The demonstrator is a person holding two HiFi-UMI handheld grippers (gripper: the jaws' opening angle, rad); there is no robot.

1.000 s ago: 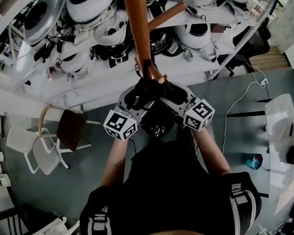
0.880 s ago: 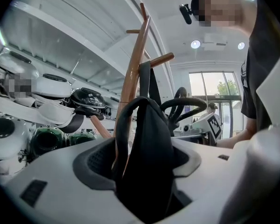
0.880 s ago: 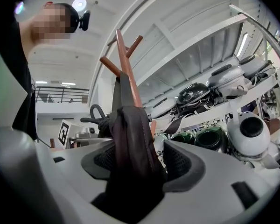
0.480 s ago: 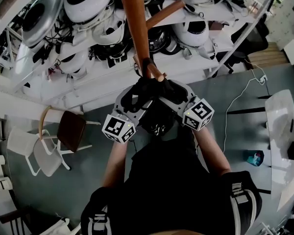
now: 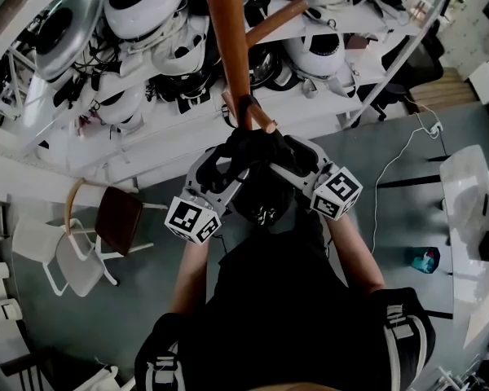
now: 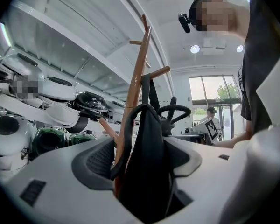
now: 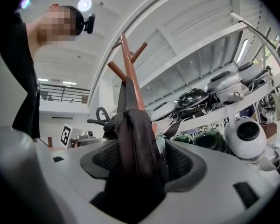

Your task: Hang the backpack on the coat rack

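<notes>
A black backpack (image 5: 257, 149) hangs against the brown wooden coat rack (image 5: 228, 39), with its top strap (image 5: 244, 108) looped over a peg. My left gripper (image 5: 216, 163) and right gripper (image 5: 300, 155) flank its top from either side. Both sets of jaws have just been opening. In the left gripper view, backpack fabric (image 6: 151, 139) stands between the left gripper's (image 6: 142, 155) jaws, with a gap showing at the left pad (image 6: 95, 160). In the right gripper view, dark fabric (image 7: 137, 143) still fills the space between the right gripper's (image 7: 140, 167) wide jaws. The rack's pole (image 7: 129, 73) rises behind.
White shelving (image 5: 326, 108) behind the rack holds several round white and black appliances (image 5: 147, 6). A brown chair (image 5: 118, 214) and white chairs (image 5: 57, 255) stand at the left. A white table (image 5: 469, 210) is at the right. A person (image 6: 210, 112) stands far off by the windows.
The left gripper's marker cube has slid down and left in the head view, and the two grippers now sit slightly further apart. The backpack stays on the peg.
</notes>
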